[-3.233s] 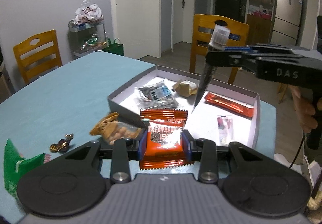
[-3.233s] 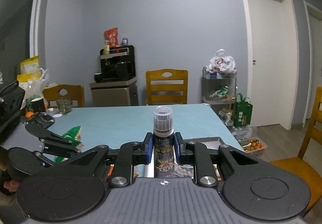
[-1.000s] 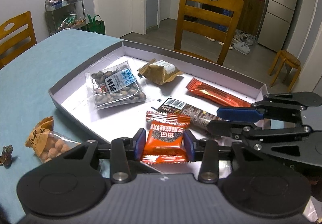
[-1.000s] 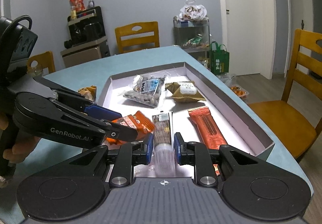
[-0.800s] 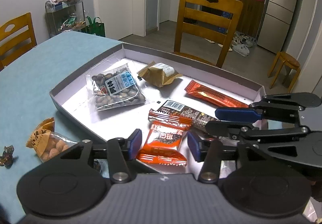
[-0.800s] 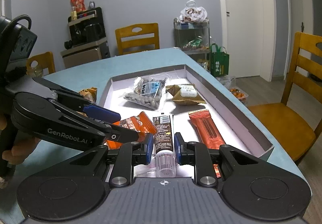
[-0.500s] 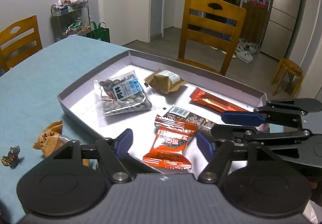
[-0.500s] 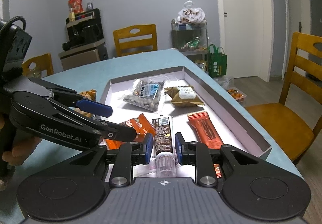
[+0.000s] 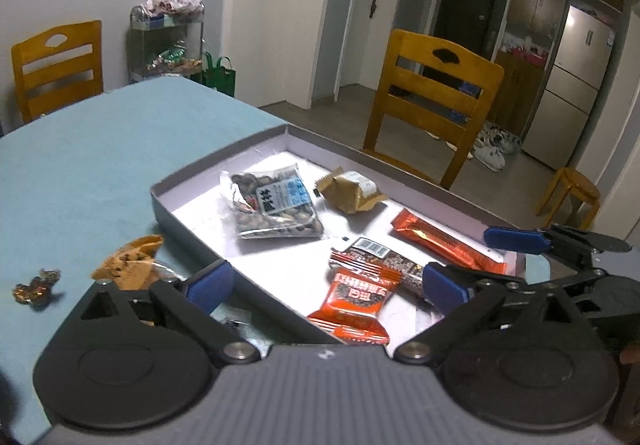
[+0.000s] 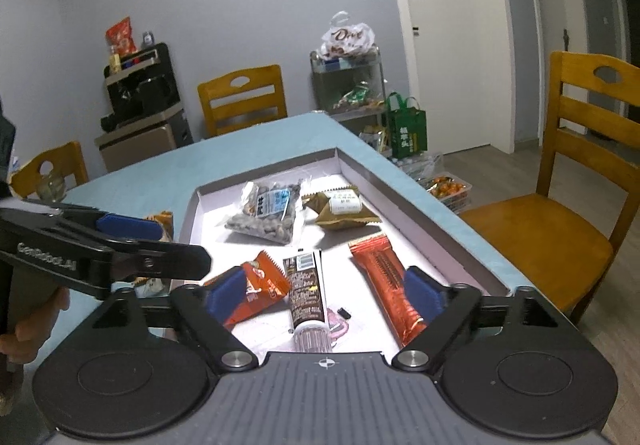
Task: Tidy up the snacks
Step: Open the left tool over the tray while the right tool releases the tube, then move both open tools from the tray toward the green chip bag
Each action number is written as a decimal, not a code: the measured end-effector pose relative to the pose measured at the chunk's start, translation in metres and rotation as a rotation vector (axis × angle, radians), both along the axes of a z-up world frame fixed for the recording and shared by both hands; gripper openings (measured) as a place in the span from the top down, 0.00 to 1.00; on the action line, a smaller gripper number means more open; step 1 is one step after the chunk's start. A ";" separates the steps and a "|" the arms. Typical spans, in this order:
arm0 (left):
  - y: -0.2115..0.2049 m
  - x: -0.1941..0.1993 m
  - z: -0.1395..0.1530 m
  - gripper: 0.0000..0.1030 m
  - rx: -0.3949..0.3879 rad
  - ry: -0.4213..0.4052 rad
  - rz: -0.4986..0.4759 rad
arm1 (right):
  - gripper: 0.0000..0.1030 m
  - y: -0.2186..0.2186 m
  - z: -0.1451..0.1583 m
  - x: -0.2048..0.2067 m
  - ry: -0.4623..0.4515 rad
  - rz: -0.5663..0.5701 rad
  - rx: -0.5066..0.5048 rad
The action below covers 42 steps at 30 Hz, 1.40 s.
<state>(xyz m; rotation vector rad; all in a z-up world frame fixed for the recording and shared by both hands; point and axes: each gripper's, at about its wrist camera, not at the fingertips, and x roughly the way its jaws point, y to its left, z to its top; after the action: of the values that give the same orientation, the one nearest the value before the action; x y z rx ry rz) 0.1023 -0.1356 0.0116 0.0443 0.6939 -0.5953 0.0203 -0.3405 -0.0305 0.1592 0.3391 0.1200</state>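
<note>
A grey tray (image 9: 192, 181) with a white floor holds several snacks. My left gripper (image 9: 326, 283) hangs over its near edge, jaws opening. The orange square packet (image 9: 354, 305) lies flat on the tray floor between them, untouched. My right gripper (image 10: 325, 293) is low over the tray's near end, jaws opening too. The dark tube with a clear cap (image 10: 306, 293) lies loose between its fingers. A long orange bar (image 10: 384, 277) lies beside the right finger. A bag of nuts (image 10: 268, 213) and a gold packet (image 10: 340, 207) lie further in.
On the blue tablecloth outside the tray lie an orange snack bag (image 9: 128, 263) and a small wrapped candy (image 9: 36, 285). Wooden chairs (image 10: 576, 205) stand around the table. A metal cart (image 10: 348, 85) with bags stands by the wall.
Both grippers opened: the left let go of the orange packet, the right let go of the tube, and both now lie in the tray. The left gripper drew back and rose.
</note>
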 end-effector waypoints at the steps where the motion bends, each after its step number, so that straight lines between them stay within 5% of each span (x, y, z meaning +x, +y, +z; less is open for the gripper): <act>1: 0.003 -0.002 0.002 0.01 0.002 -0.007 0.008 | 0.09 0.000 0.001 -0.001 -0.007 -0.001 0.002; 11: 0.032 -0.014 0.013 0.01 -0.039 -0.018 0.033 | 0.01 0.010 0.009 -0.005 -0.024 -0.020 0.001; 42: 0.159 -0.089 0.014 0.01 -0.051 -0.015 0.208 | 0.00 0.092 0.036 -0.010 -0.034 0.063 -0.111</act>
<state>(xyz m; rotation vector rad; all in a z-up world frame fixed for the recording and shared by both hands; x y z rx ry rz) 0.0136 0.0235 0.0259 -0.0704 0.6593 -0.4124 0.0102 -0.2490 0.0059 0.0366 0.3158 0.1654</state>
